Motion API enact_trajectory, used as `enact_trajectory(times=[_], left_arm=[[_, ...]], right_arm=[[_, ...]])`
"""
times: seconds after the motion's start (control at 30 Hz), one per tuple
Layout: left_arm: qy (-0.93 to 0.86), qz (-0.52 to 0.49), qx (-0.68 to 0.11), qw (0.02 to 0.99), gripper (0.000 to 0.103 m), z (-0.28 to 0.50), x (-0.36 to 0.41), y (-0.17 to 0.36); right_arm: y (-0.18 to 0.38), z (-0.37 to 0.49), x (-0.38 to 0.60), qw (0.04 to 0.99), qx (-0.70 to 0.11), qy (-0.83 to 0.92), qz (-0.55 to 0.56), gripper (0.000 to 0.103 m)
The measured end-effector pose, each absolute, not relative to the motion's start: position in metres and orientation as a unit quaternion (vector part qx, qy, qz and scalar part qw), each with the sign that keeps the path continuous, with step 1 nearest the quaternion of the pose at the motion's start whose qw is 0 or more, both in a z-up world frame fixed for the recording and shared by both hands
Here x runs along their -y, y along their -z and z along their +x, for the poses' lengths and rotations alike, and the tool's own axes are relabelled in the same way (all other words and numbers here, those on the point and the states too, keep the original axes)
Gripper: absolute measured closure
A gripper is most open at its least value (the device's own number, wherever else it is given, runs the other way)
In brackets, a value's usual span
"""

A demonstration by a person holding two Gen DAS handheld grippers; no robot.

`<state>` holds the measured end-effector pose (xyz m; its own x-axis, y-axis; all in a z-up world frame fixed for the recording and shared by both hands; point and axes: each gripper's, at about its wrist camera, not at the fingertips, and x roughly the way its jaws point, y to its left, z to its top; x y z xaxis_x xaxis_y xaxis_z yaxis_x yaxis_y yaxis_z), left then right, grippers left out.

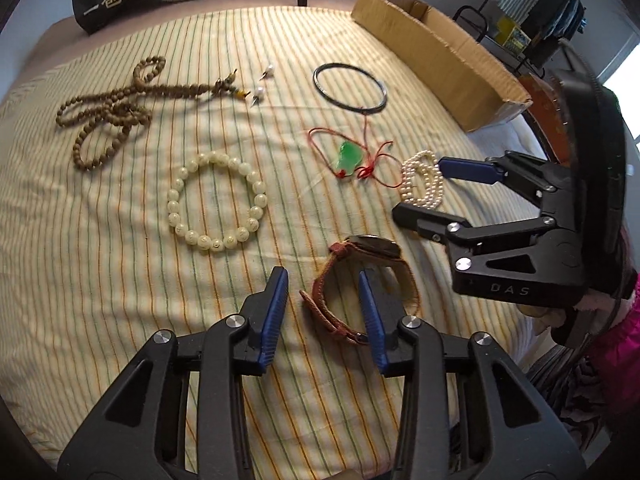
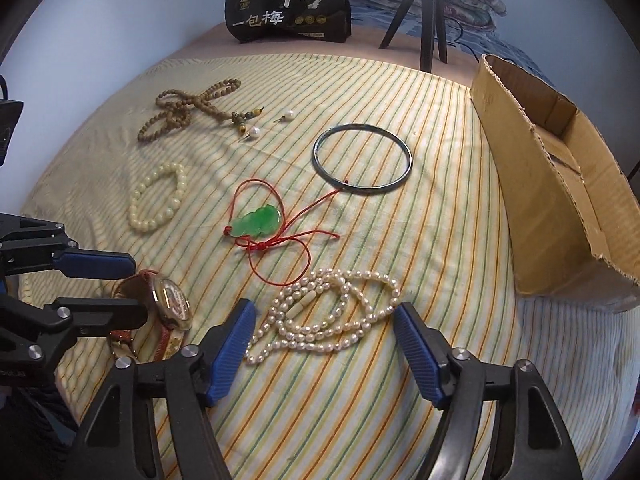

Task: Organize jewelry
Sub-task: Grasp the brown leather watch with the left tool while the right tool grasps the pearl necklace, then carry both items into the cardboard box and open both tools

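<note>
Striped cloth (image 1: 100,240) spread flat, jewelry laid out across it

Far left: wooden beads (image 1: 116,108), tangled in loops, tassel end pointing right. Just right of tassel: two pearl earrings (image 1: 260,92), apart from each other

Centre left: cream bracelet (image 1: 216,200), lying in an open ring, clear of other pieces

Centre: dark bangle (image 1: 350,87), flat on cloth. Below it: green pendant (image 1: 350,156) on red cord (image 2: 280,236), cord looping out and reaching bangle edge

Left gripper (image 1: 323,308): jaws parted wide, nothing clamped. Watch (image 1: 360,280) on its side on cloth, case uppermost, brown strap looping down between the blue pads; left pad apart from strap, right pad in front of the far side of the strap, contact cannot be told

Right of pendant: pearl necklace (image 2: 328,316), piled in overlapping coils, red cord end just beside it

Right gripper (image 2: 325,354): jaws parted wide, nothing clamped. Pads straddling necklace coils low over cloth, left pad close to a strand, right pad near the outer coil; touching or not cannot be told

Far right: cardboard box (image 2: 560,200), open, at cloth edge, well apart from jewelry

Rear: black bag (image 2: 288,6) with white characters, tripod (image 2: 432,20) to its right
</note>
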<state>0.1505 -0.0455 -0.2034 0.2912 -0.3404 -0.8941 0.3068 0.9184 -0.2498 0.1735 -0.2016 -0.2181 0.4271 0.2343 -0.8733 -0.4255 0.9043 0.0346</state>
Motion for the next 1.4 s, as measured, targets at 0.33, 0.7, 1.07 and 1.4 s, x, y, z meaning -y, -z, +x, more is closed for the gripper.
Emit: enact_trajectory(times=[0.33,0.7,1.07,1.4], left_arm=[[0.194,0.008,-0.554,0.81,0.09,0.154,0.054,0.212],[0.195,-0.01,-0.536,0.821,0.093,0.151,0.051,0.195],[0.198,-0.027,-0.498,0.844,0.093,0.158,0.048,0.158],[0.213,-0.026,-0.458,0.863,0.093,0.186,0.076,0.108]], right_arm=[[0.215,0.174,0.218,0.841,-0.496,-0.199,-0.08,0.09],[0.189,0.165,0.233,0.858,-0.467,-0.206,-0.048,0.098],[0.125,0.162,0.255,0.895,-0.391,-0.216,0.009,0.098],[0.067,0.178,0.282,0.929,-0.313,-0.192,0.046,0.098]])
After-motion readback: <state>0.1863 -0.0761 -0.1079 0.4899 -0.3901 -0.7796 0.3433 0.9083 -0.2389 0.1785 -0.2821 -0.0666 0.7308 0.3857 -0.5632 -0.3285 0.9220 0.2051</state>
